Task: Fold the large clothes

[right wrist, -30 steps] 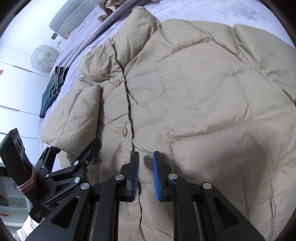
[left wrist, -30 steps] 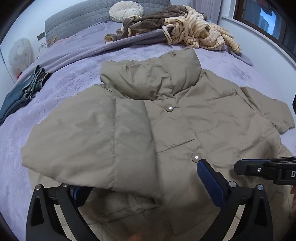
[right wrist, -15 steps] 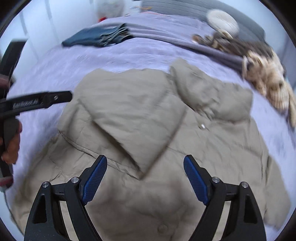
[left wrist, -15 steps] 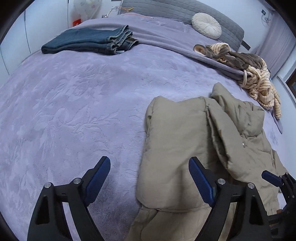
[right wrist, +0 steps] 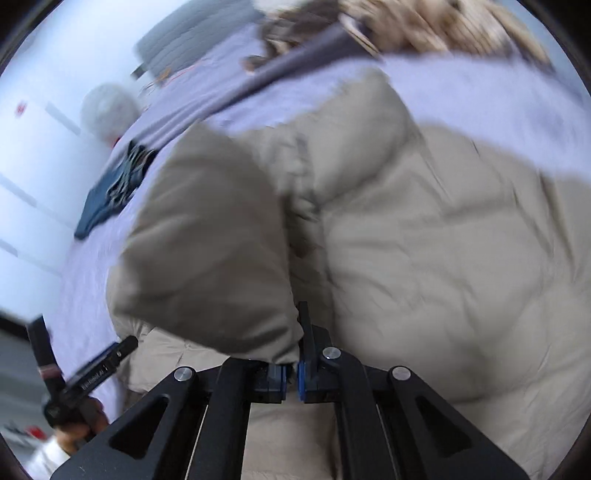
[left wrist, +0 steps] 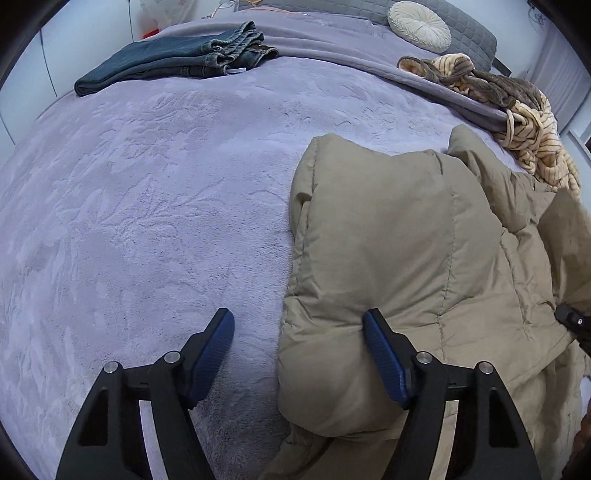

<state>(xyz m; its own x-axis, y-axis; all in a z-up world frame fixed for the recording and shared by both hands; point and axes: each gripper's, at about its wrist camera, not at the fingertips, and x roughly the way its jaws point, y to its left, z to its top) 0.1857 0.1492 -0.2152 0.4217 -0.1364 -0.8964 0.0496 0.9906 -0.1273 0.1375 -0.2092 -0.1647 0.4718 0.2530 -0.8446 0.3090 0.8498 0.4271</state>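
The beige puffer jacket (left wrist: 424, 258) lies spread on the bed (left wrist: 147, 221), filling the 3 o'clock half of the left wrist view, with one sleeve (left wrist: 369, 229) folded over its front. The left hand-held gripper (left wrist: 299, 350) sits at 6 o'clock, its jaws closing: the sleeve's rounded end bulges between the blue pads, the right pad (left wrist: 386, 358) touching the fabric and the left pad (left wrist: 212, 354) apart from it, over bare purple bedspread. In the right wrist view (heavily blurred) the jacket (right wrist: 443, 258) fills the middle and the 3 o'clock side, and the right hand-held gripper (right wrist: 291, 369) at 6 o'clock is clamped shut on the edge of the folded sleeve (right wrist: 207, 251), which rises to 11 o'clock from the pads. At 8 o'clock there, a hand (right wrist: 79, 424) holds the other tool. Farther out, folded jeans (left wrist: 177, 62) lie at 11 o'clock on the bed, a round cream cushion (left wrist: 419, 26) at 1 o'clock, and a heap of striped and brown clothes (left wrist: 517, 118) at 2 o'clock.
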